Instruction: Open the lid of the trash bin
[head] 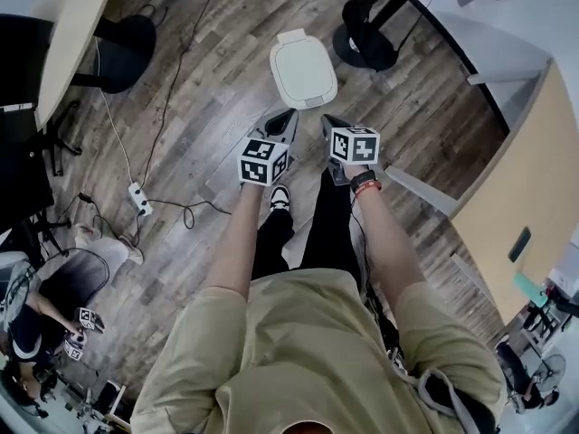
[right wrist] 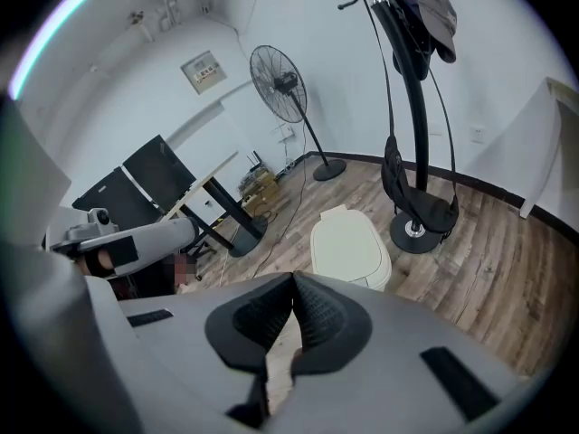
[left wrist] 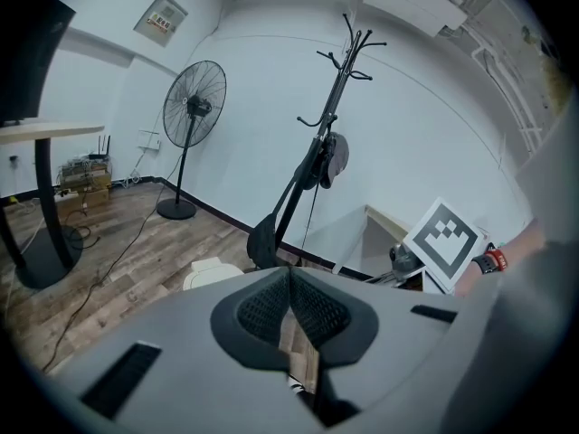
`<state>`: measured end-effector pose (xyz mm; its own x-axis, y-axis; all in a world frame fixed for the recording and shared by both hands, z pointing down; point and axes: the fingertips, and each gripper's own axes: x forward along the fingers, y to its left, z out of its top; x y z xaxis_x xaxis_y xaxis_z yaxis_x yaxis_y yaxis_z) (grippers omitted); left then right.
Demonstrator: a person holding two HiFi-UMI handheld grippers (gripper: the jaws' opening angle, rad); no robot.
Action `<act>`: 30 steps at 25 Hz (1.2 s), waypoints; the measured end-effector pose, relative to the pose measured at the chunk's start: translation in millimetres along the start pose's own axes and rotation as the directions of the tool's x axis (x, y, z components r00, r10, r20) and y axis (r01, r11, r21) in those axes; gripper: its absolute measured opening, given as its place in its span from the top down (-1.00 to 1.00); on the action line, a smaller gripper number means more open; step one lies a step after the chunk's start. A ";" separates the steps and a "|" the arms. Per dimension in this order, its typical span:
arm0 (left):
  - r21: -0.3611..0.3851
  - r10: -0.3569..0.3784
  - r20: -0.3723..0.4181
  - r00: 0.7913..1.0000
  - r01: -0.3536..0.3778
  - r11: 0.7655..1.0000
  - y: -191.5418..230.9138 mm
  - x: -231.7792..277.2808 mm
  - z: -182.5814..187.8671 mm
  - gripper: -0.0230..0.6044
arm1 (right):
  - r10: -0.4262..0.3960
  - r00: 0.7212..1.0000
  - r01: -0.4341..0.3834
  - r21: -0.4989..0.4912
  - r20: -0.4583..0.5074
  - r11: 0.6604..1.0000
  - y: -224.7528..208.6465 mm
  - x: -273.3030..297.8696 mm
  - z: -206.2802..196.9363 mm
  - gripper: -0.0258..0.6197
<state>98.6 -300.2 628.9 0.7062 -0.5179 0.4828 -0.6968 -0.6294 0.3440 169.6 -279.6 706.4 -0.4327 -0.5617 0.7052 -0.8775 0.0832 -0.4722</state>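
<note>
The trash bin (head: 303, 70) is white and stands on the wooden floor (head: 208, 116), just ahead of both gripper tips. Its lid (head: 301, 65) is seen down, flat on the rim. No jaw is touching the bin. The base of a black coat rack (head: 365, 36) is set near the bin, on its far right side.

The left gripper (head: 290, 114) is held low in front of the person, pointed at the near edge of the bin. In the left gripper view its jaws are seen pressed together at the tips, with nothing between them. Only floor is visible through the slit below.

The right gripper (head: 327, 119) is held just beside the left one, pointed the same way. In the right gripper view its jaws are likewise closed tip to tip and nothing is gripped. The bin is seen beyond them, slightly to the right.

A black band (head: 364, 180) is worn on the right wrist. A shoe (head: 280, 197) is seen below the left gripper.

A standing fan (left wrist: 194, 107) is placed against the pale wall, well apart from the bin. A light table (head: 74, 34) is seen at the upper left of the head view. A white power strip (head: 138, 198) with cables is lying on the floor to the left of the person. A second person (head: 27, 328) is partly visible at the lower left edge.
</note>
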 end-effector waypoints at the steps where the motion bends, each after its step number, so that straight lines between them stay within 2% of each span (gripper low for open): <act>1: 0.000 -0.005 -0.001 1.000 0.005 1.000 4.3 6.9 -3.4 0.85 | 0.004 1.000 -0.004 0.008 -0.010 1.000 -4.1 9.2 -2.5 0.87; 6: -0.015 -0.039 -0.037 0.999 0.039 0.999 20.9 46.3 -29.8 0.85 | 0.022 0.999 -0.021 0.040 -0.044 0.999 -29.6 51.6 -14.3 0.87; 11: -0.025 -0.034 -0.046 0.998 0.033 0.999 46.9 69.1 -52.9 0.85 | 0.019 0.996 -0.015 0.048 -0.083 0.999 -52.6 90.1 -23.3 0.87; 18: -0.020 -0.042 -0.071 0.997 0.041 0.999 75.3 94.7 -91.3 0.85 | 0.058 0.994 -0.048 0.101 -0.094 0.994 -72.7 136.4 -37.6 0.87; 30: -0.021 -0.041 -0.101 0.994 0.039 0.999 107.6 125.3 -144.3 0.85 | 0.046 0.983 -0.026 0.116 -0.178 0.993 -114.7 199.2 -69.4 0.87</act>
<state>93.9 -349.2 842.7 0.7179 -0.4309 0.5468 -0.6713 -0.6365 0.3797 169.8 -343.9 937.7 -0.5027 -0.4020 0.7653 -0.8362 0.0016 -0.5484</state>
